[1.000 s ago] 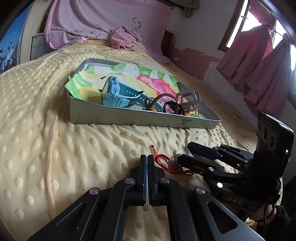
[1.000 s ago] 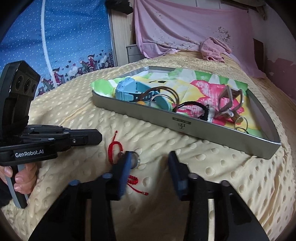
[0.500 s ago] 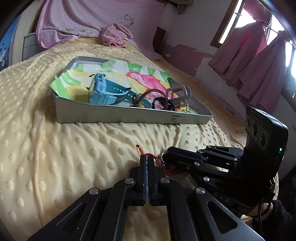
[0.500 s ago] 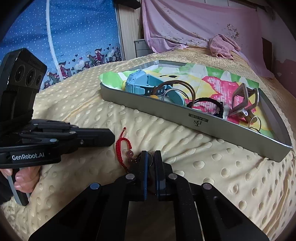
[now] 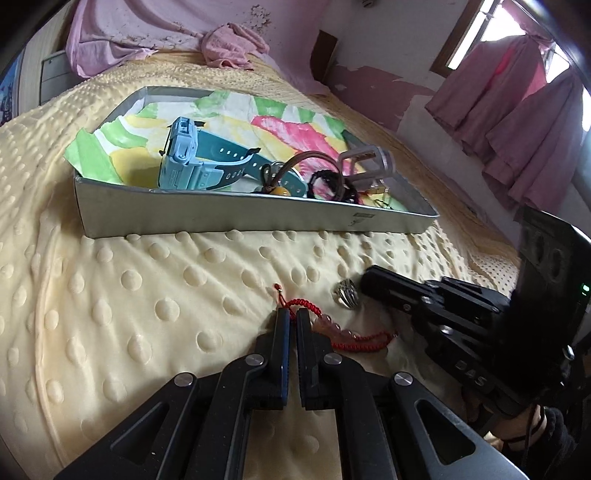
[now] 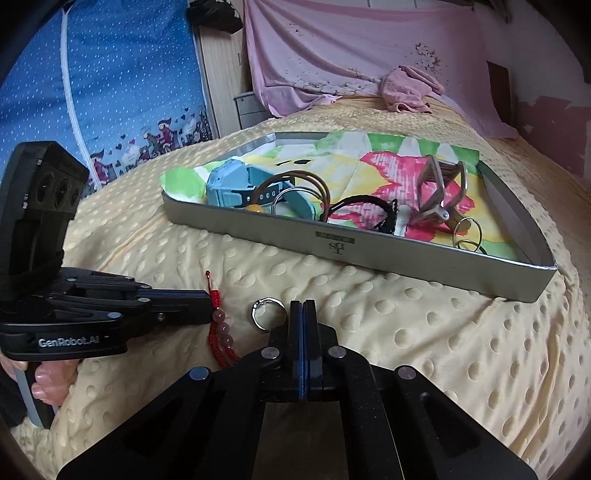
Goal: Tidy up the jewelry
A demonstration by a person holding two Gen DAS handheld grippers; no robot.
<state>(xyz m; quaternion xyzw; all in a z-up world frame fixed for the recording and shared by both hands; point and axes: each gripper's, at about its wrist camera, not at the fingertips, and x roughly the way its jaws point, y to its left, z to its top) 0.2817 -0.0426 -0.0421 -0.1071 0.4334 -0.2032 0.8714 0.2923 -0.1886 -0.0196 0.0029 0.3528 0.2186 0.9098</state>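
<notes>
Right wrist: ring (image 6: 269, 313) touching shut right claw (image 6: 303, 303)

A bed (image 5: 155, 288) under a dotted yellow blanket fills the room. Pink cloth (image 6: 362, 51) drapes the far wall, pink curtains (image 5: 517, 122) flank a bright window (image 5: 480, 33), and plaster looks patchy, perhaps peeling. Blue patterned fabric (image 6: 110, 74) hangs alongside.
</notes>
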